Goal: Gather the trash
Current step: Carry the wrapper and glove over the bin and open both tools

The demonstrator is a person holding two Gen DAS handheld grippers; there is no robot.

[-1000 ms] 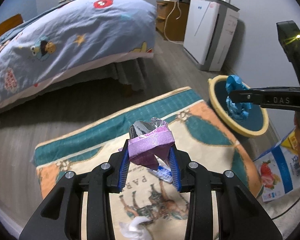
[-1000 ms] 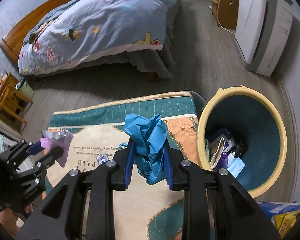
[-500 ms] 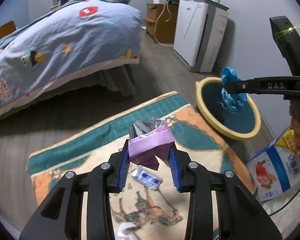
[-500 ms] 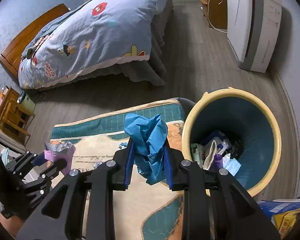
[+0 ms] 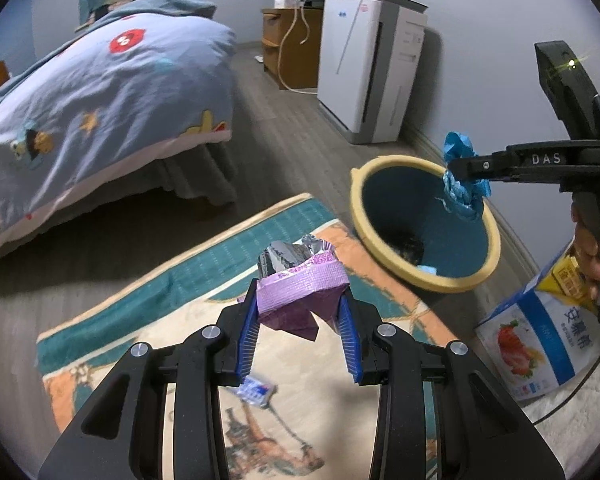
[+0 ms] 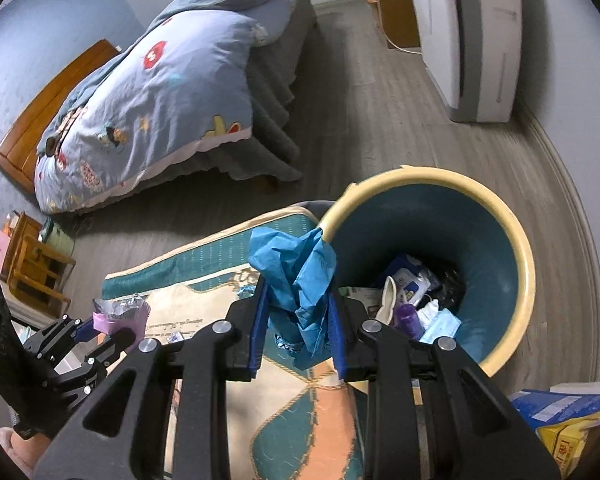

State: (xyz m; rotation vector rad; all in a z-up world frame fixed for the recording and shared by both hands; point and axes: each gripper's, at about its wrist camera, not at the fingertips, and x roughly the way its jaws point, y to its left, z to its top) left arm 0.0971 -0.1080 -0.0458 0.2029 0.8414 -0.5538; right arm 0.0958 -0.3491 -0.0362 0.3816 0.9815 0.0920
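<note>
My left gripper (image 5: 299, 332) is shut on a crumpled purple wrapper (image 5: 300, 294) with silver foil inside, held above the rug (image 5: 204, 264). It also shows in the right wrist view (image 6: 104, 330) with the purple wrapper (image 6: 120, 318). My right gripper (image 6: 298, 334) is shut on a crumpled blue wrapper (image 6: 296, 276), held above the near-left rim of the yellow-rimmed teal bin (image 6: 512, 240). In the left wrist view the right gripper (image 5: 466, 170) holds the blue wrapper (image 5: 462, 184) over the bin (image 5: 380, 236). The bin holds several pieces of trash.
A small blue-white wrapper (image 5: 256, 390) lies on the rug below my left gripper. A blue-and-white carton (image 5: 540, 340) stands right of the bin. A bed (image 5: 100, 92) stands at the left, a white air purifier (image 5: 370, 68) and wooden cabinet (image 5: 288, 48) behind.
Both grippers have moved toward the bin with their wrappers still held. The right gripper has come over the bin's rim, and the bin now looks larger and nearer.
</note>
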